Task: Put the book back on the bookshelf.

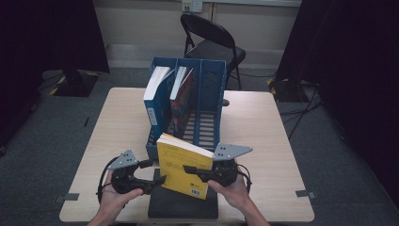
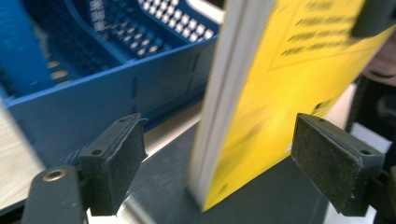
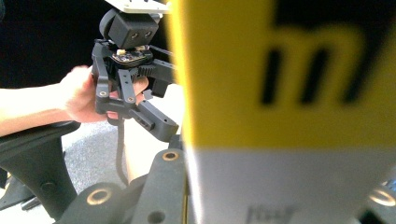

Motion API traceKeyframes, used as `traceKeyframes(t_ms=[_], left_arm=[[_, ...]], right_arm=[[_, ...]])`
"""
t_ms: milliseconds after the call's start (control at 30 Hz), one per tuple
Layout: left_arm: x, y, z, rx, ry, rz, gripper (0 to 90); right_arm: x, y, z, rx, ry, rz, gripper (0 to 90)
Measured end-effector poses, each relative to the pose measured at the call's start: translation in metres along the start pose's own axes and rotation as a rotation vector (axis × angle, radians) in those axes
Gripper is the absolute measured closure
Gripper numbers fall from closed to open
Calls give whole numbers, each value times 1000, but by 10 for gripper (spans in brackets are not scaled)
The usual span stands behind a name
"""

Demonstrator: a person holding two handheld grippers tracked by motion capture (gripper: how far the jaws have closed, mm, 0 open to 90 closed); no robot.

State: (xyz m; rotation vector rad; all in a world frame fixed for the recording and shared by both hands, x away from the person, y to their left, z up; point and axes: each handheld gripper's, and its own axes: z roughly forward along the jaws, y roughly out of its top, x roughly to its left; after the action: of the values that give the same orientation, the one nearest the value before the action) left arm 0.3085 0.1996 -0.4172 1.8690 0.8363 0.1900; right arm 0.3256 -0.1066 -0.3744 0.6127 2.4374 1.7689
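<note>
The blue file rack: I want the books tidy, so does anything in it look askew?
Yes. Both books in the blue file rack lean: the blue book and the red book tilt left in their slots instead of standing upright. The right slot holds none.

The book (image 1: 182,165) stands between the left gripper (image 1: 160,181) and right gripper (image 1: 189,168), on a mat (image 1: 162,205); the file rack (image 1: 209,99) is behind them.

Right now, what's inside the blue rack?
The rack holds two books: a blue one in its left slot and a red one in the middle. The right slot looks empty. The yellow book hides its front.
</note>
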Motion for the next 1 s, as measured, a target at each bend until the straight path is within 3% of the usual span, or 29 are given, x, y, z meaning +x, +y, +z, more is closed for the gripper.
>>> traceKeyframes(t_ms=[100, 200, 333, 533, 1000], left_arm=[[5, -6, -4, 33, 10, -11, 169], [10, -13, -5, 49, -7, -22, 161], [15, -20, -1, 83, 63, -7, 162], [18, -23, 0, 74, 108, -23, 160], [22, -25, 2, 83, 125, -38, 161]], right_arm=[[0, 0, 0, 0, -6, 2, 755], [-1, 0, -1, 1, -12, 10, 755], [-3, 1, -2, 6, -20, 20, 756], [-3, 1, -3, 3, -31, 32, 756], [-8, 5, -13, -8, -87, 36, 756]])
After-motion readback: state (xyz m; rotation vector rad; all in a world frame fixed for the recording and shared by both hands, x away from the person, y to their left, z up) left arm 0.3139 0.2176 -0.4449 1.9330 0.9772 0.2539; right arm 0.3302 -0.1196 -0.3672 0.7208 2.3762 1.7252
